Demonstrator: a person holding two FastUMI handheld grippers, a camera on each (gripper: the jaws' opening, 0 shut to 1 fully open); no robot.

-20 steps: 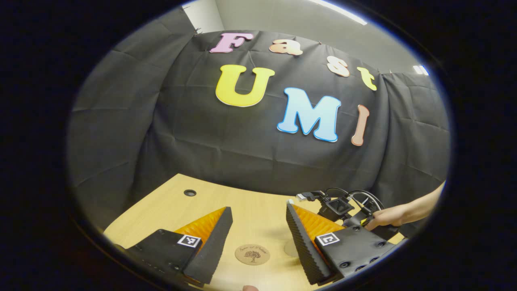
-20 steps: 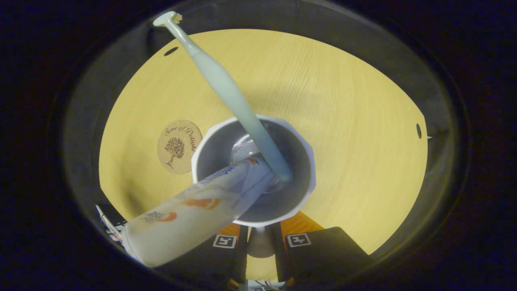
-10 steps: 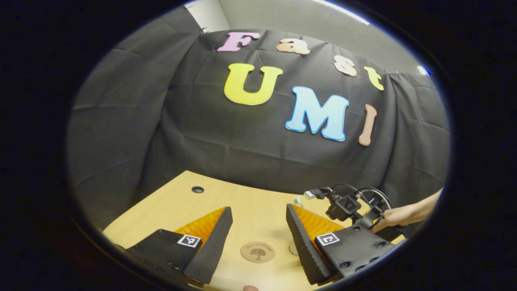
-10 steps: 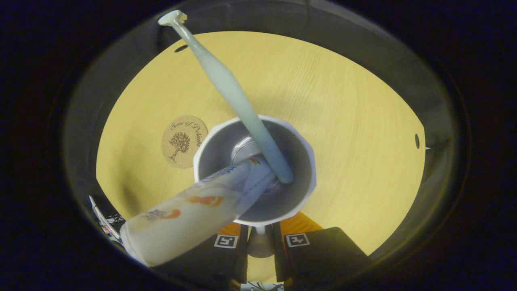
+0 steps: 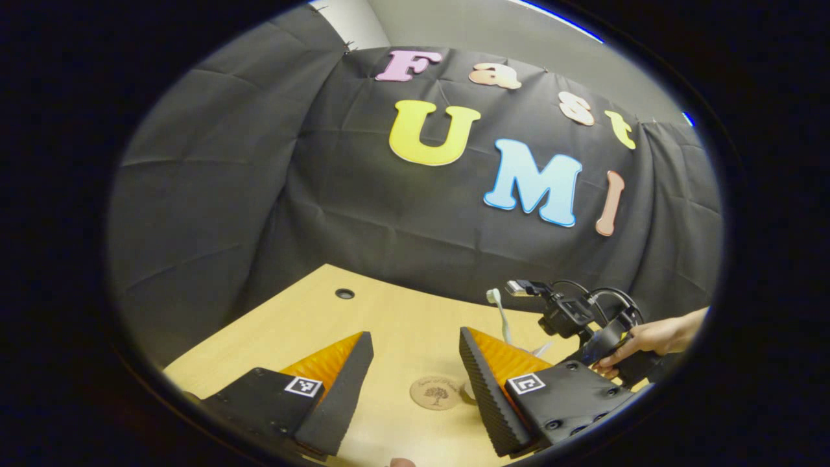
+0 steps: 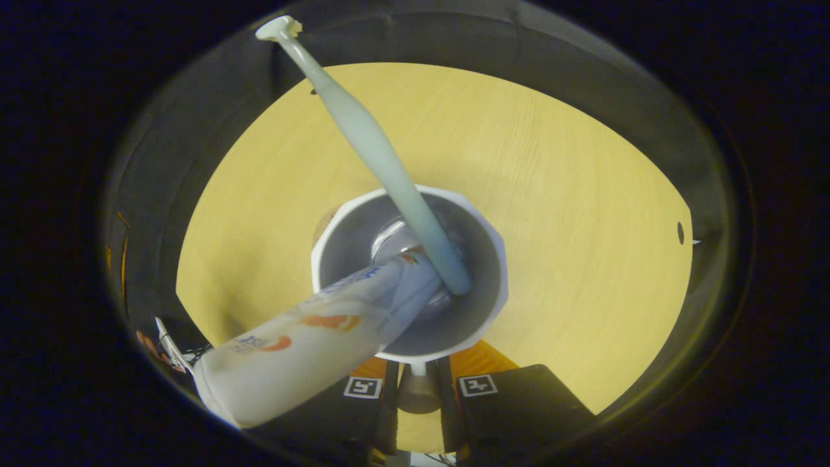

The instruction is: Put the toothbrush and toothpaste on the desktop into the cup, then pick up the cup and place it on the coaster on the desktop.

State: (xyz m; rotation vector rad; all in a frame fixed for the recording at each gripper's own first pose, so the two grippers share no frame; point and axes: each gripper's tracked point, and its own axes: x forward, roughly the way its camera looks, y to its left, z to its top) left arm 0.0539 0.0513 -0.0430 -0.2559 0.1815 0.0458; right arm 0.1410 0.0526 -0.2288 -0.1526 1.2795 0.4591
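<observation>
leaning slim toothbrush (image 6: 376, 146), faceted cup (image 6: 483, 220)

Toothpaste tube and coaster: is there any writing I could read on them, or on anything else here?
On the toothpaste tube: coloured print, too blurred to read.
On the coaster: a tree drawing under a curved line of script, too small to read.
On the square black-and-white markers: patterns, no words.
On the cup and toothbrush: no writing seen.
</observation>
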